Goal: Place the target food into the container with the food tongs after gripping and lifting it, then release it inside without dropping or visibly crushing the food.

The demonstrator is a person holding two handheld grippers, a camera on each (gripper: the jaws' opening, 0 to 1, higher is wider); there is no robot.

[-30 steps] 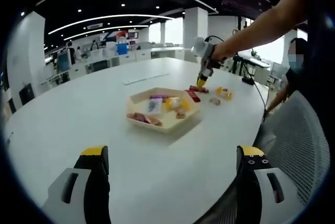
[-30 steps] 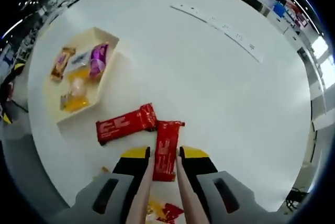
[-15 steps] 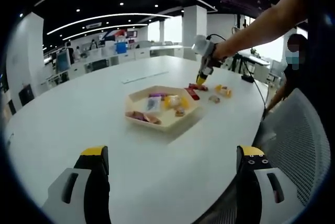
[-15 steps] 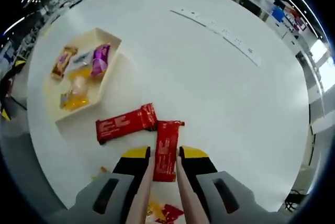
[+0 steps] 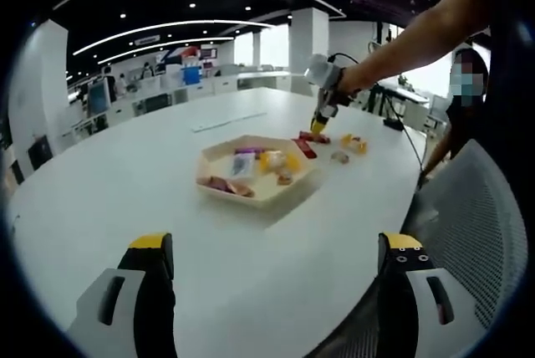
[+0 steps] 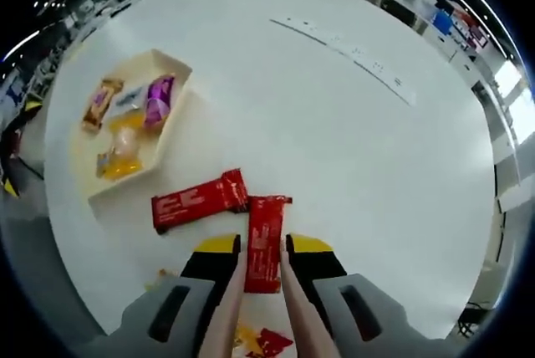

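My right gripper (image 6: 262,251) is shut on a pair of pale food tongs (image 6: 226,312). The tong arms run forward between the jaws and lie against both long sides of a red snack bar (image 6: 262,237). A second red bar (image 6: 199,200) lies on the white table (image 6: 351,166), touching the first bar's far end. The beige tray (image 6: 173,63) up and to the left holds several wrapped snacks. My left gripper (image 5: 276,245) stands open over the table's near edge, far from the tray (image 5: 255,200). Across the table, the right gripper (image 5: 320,120) hangs over the red bars (image 5: 306,148).
Yellow and red snack packs (image 6: 255,341) lie under the right gripper, beside the bars (image 5: 355,144). A long white strip (image 6: 347,53) lies on the far tabletop. A grey mesh chair (image 5: 472,224) stands at the table's right edge, with a person's arm (image 5: 410,40) above it.
Almost nothing: the tongs stay against the same red bar, and both views have shifted only slightly.
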